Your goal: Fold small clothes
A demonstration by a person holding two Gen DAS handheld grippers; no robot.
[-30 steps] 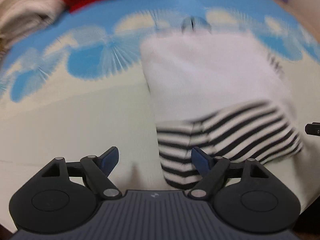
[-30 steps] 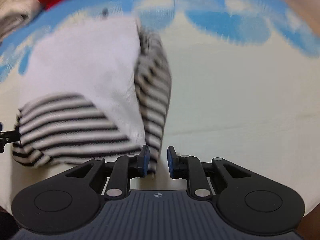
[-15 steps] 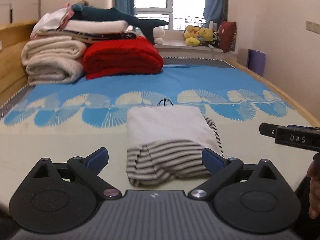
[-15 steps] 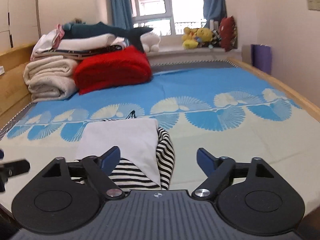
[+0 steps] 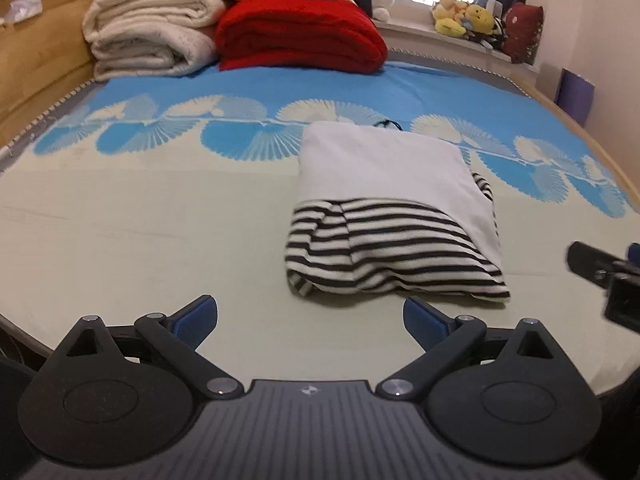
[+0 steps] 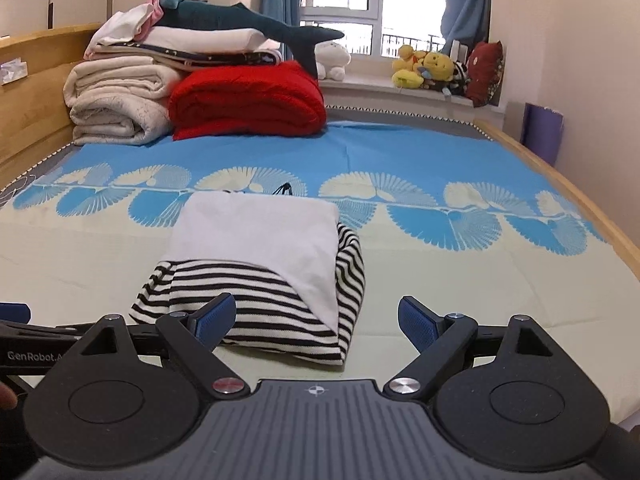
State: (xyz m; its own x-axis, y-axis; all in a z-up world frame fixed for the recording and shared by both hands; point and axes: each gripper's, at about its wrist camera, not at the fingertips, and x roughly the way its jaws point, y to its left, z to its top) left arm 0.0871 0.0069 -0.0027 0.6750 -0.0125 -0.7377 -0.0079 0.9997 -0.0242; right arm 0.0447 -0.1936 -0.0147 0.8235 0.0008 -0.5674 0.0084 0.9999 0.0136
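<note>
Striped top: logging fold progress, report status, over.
Both hand-held grippers, left and right, open, empty. Striped top folded on bed, released. Nothing in the way.

The left gripper (image 5: pixel 310 320) is showing a ribbed grey body bearing a small round crosshair mark, 2 black lobed discs, black linkage arms with silver pins, and blue ridged fingertips (image 5: pixel 198 316). The right gripper (image 6: pixel 316 318) is looking alike, though 1 pin is showing red, and white "GenRobot" lettering is showing on the black bar at its left.
</note>
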